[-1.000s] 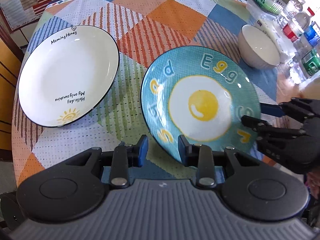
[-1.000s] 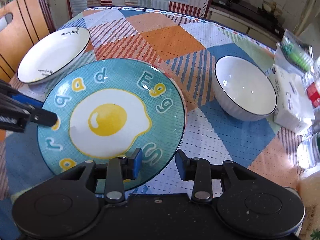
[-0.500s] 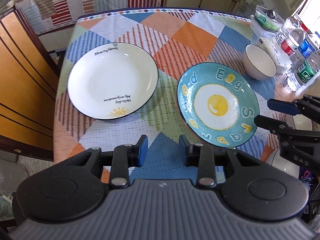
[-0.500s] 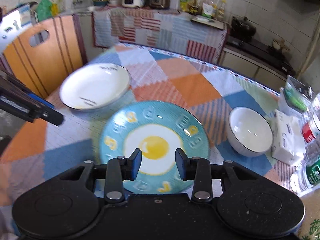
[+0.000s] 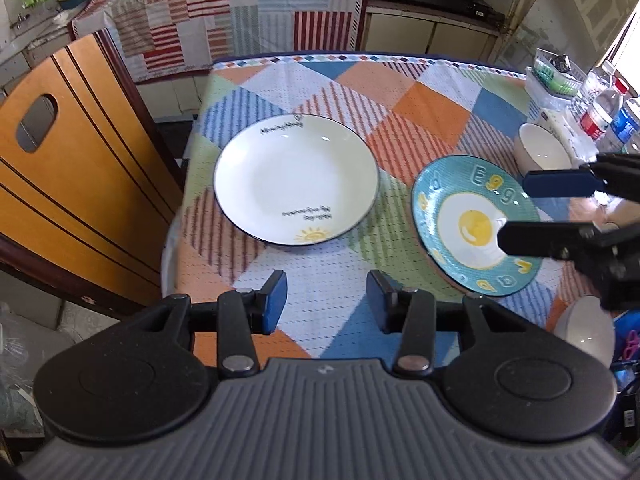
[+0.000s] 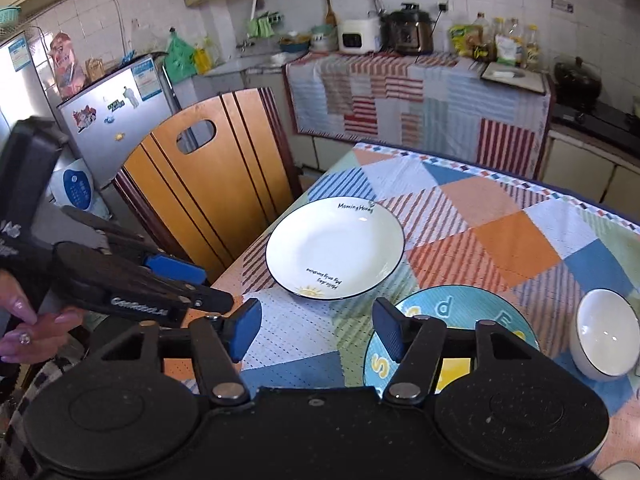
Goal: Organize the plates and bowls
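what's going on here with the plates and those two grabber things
A person is sorting dishes on a patchwork-clothed table with a handheld gripper in each hand. Neither holds anything: the left gripper and right gripper hang above the table, jaws empty and just opened wider. The white plate and the blue egg plate lie flat side by side, apart, with a white bowl beyond the egg plate.

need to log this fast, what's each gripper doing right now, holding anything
Left gripper: open, jaws have just been opening, nothing between them.
Right gripper: open, jaws have just been opening, nothing held.
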{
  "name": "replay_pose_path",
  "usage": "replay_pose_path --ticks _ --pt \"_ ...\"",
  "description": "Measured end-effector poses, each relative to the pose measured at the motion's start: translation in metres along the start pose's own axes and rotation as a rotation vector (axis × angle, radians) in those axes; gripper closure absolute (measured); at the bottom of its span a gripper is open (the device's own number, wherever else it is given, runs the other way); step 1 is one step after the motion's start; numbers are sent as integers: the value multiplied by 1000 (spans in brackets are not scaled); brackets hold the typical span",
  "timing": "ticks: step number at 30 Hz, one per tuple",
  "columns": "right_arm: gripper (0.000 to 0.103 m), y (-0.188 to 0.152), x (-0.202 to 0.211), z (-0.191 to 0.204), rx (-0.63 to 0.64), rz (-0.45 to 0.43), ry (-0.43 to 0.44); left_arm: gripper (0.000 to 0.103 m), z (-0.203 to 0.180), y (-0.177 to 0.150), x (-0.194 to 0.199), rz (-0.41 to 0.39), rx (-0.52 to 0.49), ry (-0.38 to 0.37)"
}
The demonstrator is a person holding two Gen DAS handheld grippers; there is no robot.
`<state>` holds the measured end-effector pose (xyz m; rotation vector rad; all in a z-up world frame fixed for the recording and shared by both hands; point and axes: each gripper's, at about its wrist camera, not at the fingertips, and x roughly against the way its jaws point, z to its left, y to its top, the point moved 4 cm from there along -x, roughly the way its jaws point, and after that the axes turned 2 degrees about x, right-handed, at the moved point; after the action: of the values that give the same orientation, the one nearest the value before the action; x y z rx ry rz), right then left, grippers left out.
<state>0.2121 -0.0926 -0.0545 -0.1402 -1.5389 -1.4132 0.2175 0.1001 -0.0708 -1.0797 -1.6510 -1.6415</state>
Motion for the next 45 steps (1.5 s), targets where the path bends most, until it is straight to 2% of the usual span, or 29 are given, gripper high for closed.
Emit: replay_pose_path --ticks 4,7,10,12,15,18,23,27,32,35,36,37,38,40,45 --pt "36 20 -27 -9 61 87 17 52 24 10 -6 -35 31 20" --pt "35 32 -45 -17 92 140 92 42 38 18 -19 -66 51 39" --pt "35 34 -72 -35 10 140 97 41 49 24 -37 -106 55 19" --pt "35 28 -90 -48 -20 121 106 35 55 26 -52 -114 58 12" --pt "35 16 -117 -63 -19 99 72 34 62 28 -78 -108 45 29" --pt "35 9 -142 -78 -60 108 69 33 72 28 -105 -63 69 19" --pt "35 19 -169 -95 -131 82 55 33 88 24 -140 9 113 -18" --pt "36 24 -189 -102 -156 97 51 33 91 24 -154 17 95 -24" --pt "36 21 -205 -115 -227 108 42 33 96 27 -162 -9 107 -8" --pt "48 18 -210 -118 -246 132 66 37 100 28 -166 -4 144 -42" --pt "57 18 -210 -118 -261 135 85 39 100 28 -168 1 153 -54" --pt "64 17 -210 -118 -274 140 107 51 100 27 -170 16 162 -70" --pt "67 16 -210 -117 -279 153 105 63 100 27 -173 34 172 -83" --pt "88 13 -211 -116 -252 173 68 73 98 25 -179 54 190 -128" --pt "88 12 -214 -122 -309 192 98 73 96 23 -181 42 214 -121"
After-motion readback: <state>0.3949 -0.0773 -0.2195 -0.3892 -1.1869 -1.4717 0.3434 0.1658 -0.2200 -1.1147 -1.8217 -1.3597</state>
